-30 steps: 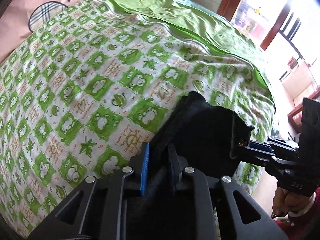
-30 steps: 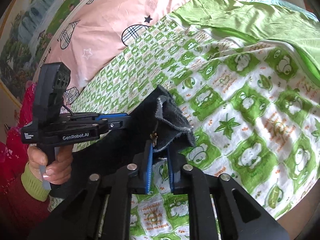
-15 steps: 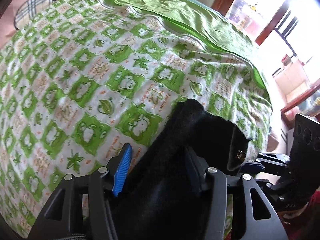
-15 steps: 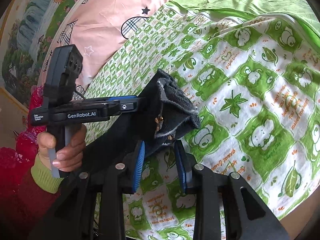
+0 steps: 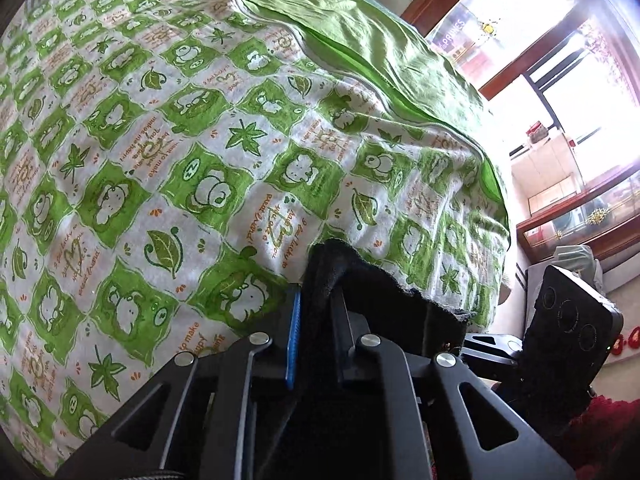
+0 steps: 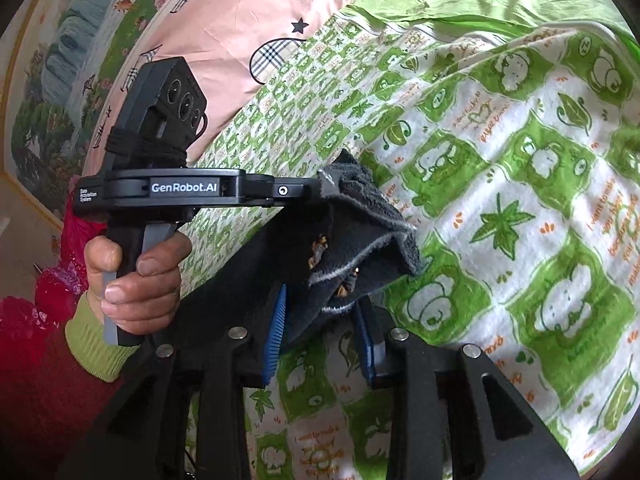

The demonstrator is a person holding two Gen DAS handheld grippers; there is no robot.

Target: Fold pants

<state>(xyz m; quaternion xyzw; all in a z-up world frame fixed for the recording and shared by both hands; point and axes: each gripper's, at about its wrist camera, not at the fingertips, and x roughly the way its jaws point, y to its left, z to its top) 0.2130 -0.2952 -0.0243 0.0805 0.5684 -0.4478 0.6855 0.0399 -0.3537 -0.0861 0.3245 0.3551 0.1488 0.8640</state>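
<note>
The black pants [image 5: 360,292] hang bunched over the near edge of the bed. My left gripper [image 5: 316,320] is shut on a fold of the pants' top edge; from the right wrist view it [image 6: 316,190] grips the cloth from the left. The pants [image 6: 360,240] show there as a dark bunch with grey seams. My right gripper [image 6: 324,320] is open, its blue pads wide apart on either side of the cloth's lower edge. The right gripper's body [image 5: 568,320] shows at the lower right of the left wrist view.
The bed carries a green-and-white cartoon-print sheet [image 5: 200,152] with a plain green quilt [image 5: 360,40] at the far side and a pink quilt [image 6: 248,20] at the back. A window and wooden cabinet [image 5: 580,220] stand beyond the bed's right edge.
My left gripper opened half a second ago and has shut again on the pants' top fold. My right gripper has opened wider and let the cloth go. Both moved forward over the bed.
</note>
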